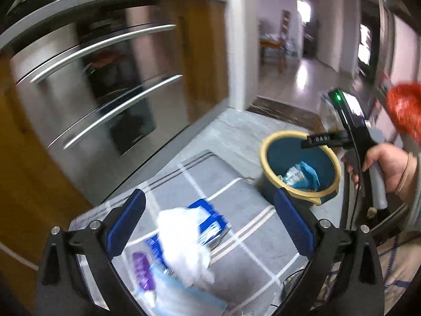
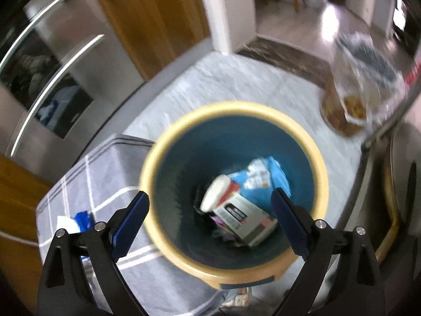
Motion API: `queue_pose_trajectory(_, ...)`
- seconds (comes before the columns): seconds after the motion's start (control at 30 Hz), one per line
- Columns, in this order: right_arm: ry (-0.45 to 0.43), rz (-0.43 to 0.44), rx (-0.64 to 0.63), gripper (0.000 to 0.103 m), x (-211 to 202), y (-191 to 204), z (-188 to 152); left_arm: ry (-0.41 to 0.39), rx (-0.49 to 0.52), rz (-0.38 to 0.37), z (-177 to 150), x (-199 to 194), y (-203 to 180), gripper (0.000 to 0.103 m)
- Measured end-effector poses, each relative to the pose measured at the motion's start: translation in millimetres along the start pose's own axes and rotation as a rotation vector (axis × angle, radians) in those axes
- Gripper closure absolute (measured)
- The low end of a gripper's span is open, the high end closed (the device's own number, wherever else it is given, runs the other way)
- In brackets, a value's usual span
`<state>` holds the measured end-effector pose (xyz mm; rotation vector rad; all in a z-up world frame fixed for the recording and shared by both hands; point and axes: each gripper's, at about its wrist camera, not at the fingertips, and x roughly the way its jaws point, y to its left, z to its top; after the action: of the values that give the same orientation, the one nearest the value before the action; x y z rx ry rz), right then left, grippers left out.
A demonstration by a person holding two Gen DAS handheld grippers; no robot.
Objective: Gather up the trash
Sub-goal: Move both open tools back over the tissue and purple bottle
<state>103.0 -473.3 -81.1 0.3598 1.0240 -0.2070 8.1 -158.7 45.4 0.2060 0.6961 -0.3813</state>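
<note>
Crumpled white tissue (image 1: 184,242) lies on the grey rug directly below the wide-open, empty left gripper (image 1: 210,226), while the right gripper (image 2: 210,226), also wide and empty, hovers over the bin (image 2: 168,142).

A home kitchen — a stainless built-in oven (image 1: 105,79) set in wooden cabinets (image 2: 155,21), a checked rug (image 1: 236,223) on the floor, a dining chair (image 1: 285,34) beyond the doorway.

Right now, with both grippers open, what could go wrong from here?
1. The white crumpled wrapper overlaps a blue packet, so the left gripper may grab both or neither.
2. The right gripper hangs over the bin; a careless move may tip it.
</note>
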Motion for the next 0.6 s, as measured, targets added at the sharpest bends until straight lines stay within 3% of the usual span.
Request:
queue_pose_trajectory(0.27, -0.148, 0.101, -0.235, 0.01, -55.4, 105.5, -20.4, -0.04, -0.153, 0.098, -20.4, -22.4, 61.9, 0.006)
queue_pose_trajectory(0.37, -0.126, 0.161, -0.247, 0.01, -77.1, 140.8, -35.4, -0.034, -0.163, 0.116, -29.8, -25.5, 77.0, 0.006)
queue_pose_trajectory(0.5, -0.074, 0.279, -0.124, 0.01, -94.8, 167.8, -57.1, -0.008, -0.173, 0.169, -46.5, -21.8, 99.3, 0.006)
queue_pose_trajectory(0.6, -0.028, 0.29, -0.148, 0.01, -90.2, 192.2, -75.5, 0.023, -0.202, 0.204, -57.2, -14.9, 115.9, 0.006)
